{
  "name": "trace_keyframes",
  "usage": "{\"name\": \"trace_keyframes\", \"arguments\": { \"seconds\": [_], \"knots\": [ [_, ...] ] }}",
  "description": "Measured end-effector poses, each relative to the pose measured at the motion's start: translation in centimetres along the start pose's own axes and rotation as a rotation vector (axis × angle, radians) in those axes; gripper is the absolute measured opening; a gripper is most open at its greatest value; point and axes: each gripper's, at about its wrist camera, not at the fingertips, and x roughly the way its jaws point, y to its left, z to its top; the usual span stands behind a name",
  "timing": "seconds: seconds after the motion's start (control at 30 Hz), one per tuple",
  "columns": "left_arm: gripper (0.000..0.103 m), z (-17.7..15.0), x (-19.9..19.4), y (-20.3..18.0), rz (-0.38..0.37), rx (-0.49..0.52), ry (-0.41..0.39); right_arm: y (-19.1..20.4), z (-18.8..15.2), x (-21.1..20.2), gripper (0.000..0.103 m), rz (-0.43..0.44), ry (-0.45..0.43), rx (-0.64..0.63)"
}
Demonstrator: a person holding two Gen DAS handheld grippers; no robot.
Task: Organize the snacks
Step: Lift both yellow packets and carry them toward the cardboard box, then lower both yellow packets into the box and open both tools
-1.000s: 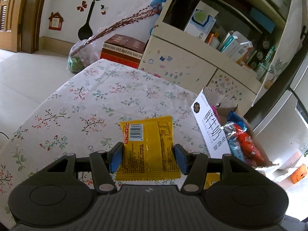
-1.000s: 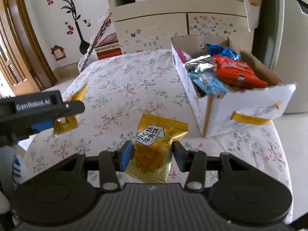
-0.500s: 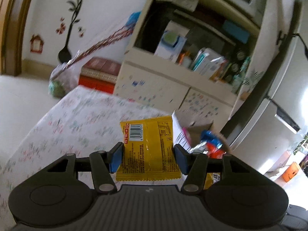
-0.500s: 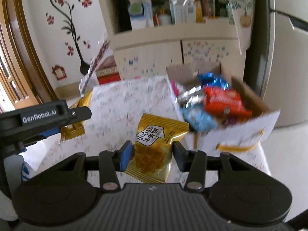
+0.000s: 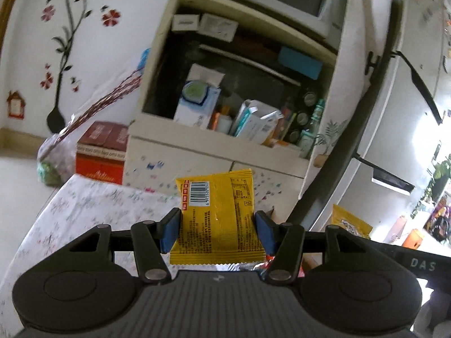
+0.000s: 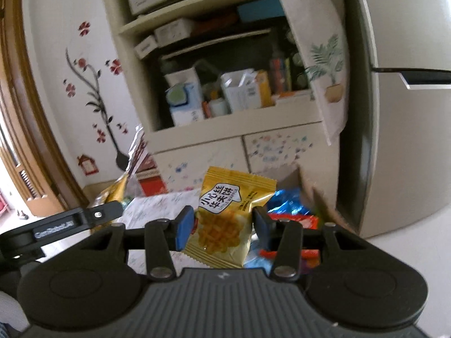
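My left gripper (image 5: 217,231) is shut on a yellow snack packet (image 5: 217,214), barcode side up, held in the air above the floral table (image 5: 84,208). My right gripper (image 6: 224,229) is shut on a yellow waffle packet (image 6: 225,219), held over the cardboard snack box (image 6: 307,186), which holds blue and red packets (image 6: 290,219). The left gripper also shows in the right wrist view (image 6: 76,222) at the left. The right gripper's waffle packet shows in the left wrist view (image 5: 349,222) at the right.
A cream cabinet (image 5: 214,152) with open shelves of boxes and bottles stands behind the table. A refrigerator (image 6: 400,112) stands at the right. A red box (image 5: 101,155) and a plastic bag (image 5: 50,157) sit on the floor by the wall.
Both grippers have risen and tilted upward with their packets still held. The table has dropped low in view and the right gripper has come over the snack box.
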Motion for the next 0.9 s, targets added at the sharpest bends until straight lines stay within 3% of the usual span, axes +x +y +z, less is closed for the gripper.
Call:
{"name": "trace_keyframes", "arguments": {
  "seconds": [0.3,0.9],
  "knots": [
    [0.062,0.6,2.3,-2.0,-0.061,0.082,0.014,-2.6,0.3,1.9,0.047,-0.021,-0.007,0.072],
    [0.062,0.3,10.7,-4.3,-0.133,0.031,0.11,-6.0,0.0,4.8,0.047,-0.121,0.021,0.197]
  ]
}}
